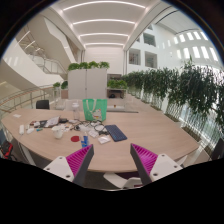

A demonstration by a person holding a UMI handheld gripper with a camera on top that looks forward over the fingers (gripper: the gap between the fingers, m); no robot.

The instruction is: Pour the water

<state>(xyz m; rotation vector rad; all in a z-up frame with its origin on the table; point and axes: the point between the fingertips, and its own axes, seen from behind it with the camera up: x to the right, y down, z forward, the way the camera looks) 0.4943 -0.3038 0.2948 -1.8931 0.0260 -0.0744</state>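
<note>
Claw is released, nothing between the fingers, pink pads spread wide apart and hanging over the near edge of the wooden table. Task looks not started: no bottle, jug or cup in the grip, and no pour in progress. Beyond the fingers and off toward the left pad's side sits a clutter of small items, too small to tell which one holds water or which is the receiving vessel. There's a small red-topped thing just ahead of the left pad, could be a cap or cup, can't confirm. Blue flat item lies ahead, roughly centred between the fingers. Green containers stand well beyond, at the table's far side. Left to do, by my read: pick the source, approach, grasp, lift, tilt over the target. So basically everything.
</note>
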